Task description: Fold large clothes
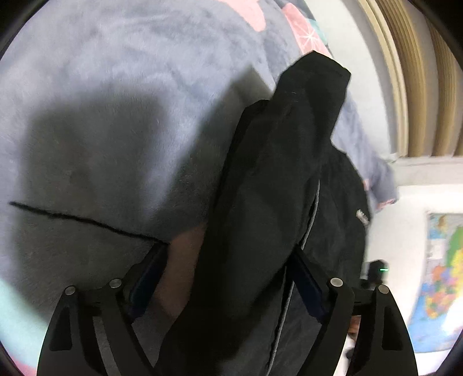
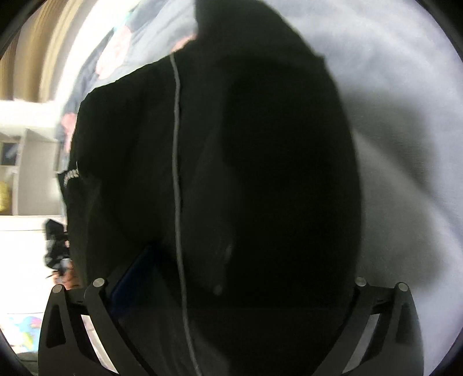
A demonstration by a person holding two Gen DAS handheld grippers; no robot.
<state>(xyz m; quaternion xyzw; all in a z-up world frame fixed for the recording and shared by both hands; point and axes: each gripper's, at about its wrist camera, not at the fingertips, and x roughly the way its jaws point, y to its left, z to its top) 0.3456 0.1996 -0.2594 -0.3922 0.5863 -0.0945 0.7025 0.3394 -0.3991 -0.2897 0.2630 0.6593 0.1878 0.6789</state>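
Observation:
A large black garment (image 1: 275, 173) with a thin grey zipper line lies bunched on a grey-blue fleece blanket (image 1: 115, 101). My left gripper (image 1: 228, 274) stands open and points down over it. The cloth runs up between its fingers, and the left pad (image 1: 150, 274) is clear of the fabric. In the right wrist view the same garment (image 2: 246, 159) fills most of the picture, with its zipper line (image 2: 176, 144) running top to bottom. My right gripper (image 2: 246, 260) is spread wide and open. Its left finger (image 2: 133, 277) shows beside the cloth; the right finger is hidden behind the fabric.
A black thread line (image 1: 86, 222) crosses the blanket at the left. Pink patterned bedding (image 1: 301, 26) lies at the far end. Beige curtains (image 1: 419, 86) and a coloured wall map (image 1: 442, 274) are off the right side. A white shelf unit (image 2: 29, 162) stands beyond the bed.

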